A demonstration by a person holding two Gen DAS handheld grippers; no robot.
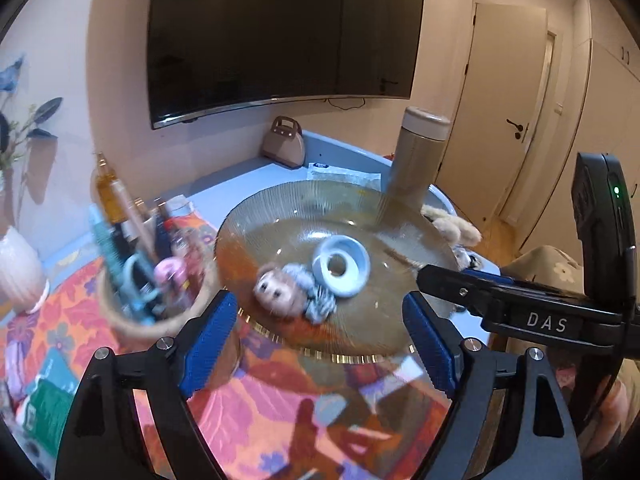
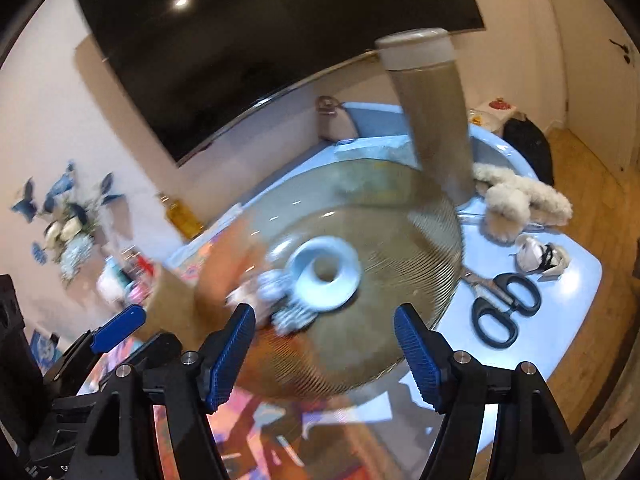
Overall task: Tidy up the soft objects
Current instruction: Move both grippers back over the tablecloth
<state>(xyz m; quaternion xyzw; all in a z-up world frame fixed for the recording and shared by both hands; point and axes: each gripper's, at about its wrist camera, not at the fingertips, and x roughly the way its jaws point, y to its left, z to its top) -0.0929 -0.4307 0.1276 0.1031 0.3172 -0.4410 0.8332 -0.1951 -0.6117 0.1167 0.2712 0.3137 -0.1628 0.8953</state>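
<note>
A ribbed amber glass plate (image 1: 384,216) (image 2: 420,240) holds a small doll in a striped outfit (image 1: 292,290) (image 2: 280,300) and a pale blue ring (image 1: 340,266) (image 2: 324,274). A cream fluffy plush (image 2: 516,200) (image 1: 452,226) lies on the blue table beyond the plate, with a small white and black soft toy (image 2: 538,258) beside it. My left gripper (image 1: 320,348) is open and empty at the plate's near rim. My right gripper (image 2: 326,356) is open and empty at the same rim; it also shows in the left wrist view (image 1: 460,284).
A tall tan tumbler (image 1: 416,156) (image 2: 432,120) stands behind the plate. Black scissors (image 2: 502,304) lie right of it. A basket of bottles and tools (image 1: 140,264) stands left on a patterned orange cloth (image 1: 280,412). A small beige bag (image 1: 284,142) and a TV (image 1: 280,32) are behind.
</note>
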